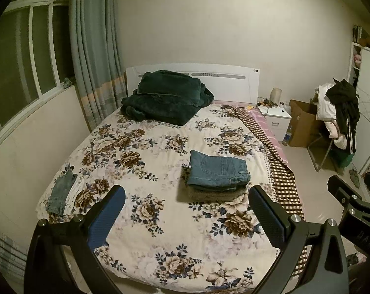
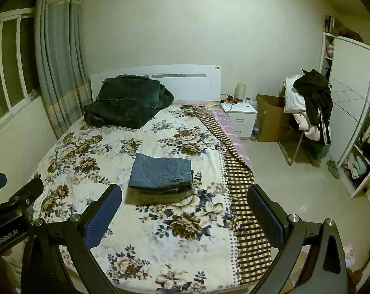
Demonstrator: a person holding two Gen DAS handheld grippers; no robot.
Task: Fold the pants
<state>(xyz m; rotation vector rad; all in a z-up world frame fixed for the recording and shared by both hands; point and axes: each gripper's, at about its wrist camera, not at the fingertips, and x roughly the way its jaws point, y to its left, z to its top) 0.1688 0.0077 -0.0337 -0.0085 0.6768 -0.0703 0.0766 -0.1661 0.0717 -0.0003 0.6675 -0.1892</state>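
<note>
A folded pair of blue jeans (image 1: 218, 171) lies on top of a darker folded garment (image 1: 209, 194) on the floral bedspread (image 1: 160, 232); it also shows in the right wrist view (image 2: 161, 172). More small denim and white clothes (image 1: 62, 193) lie at the bed's left edge. My left gripper (image 1: 186, 208) is open and empty, held above the foot of the bed, short of the stack. My right gripper (image 2: 185, 208) is open and empty, to the right of the left one, also short of the stack.
A dark green blanket (image 1: 165, 96) is heaped by the white headboard (image 1: 231, 83). A checked cloth (image 2: 243, 196) hangs on the bed's right side. A nightstand (image 2: 242, 116), cardboard box (image 2: 270, 117) and clothes-laden chair (image 2: 309, 105) stand right; a wardrobe (image 2: 351, 98) is beyond.
</note>
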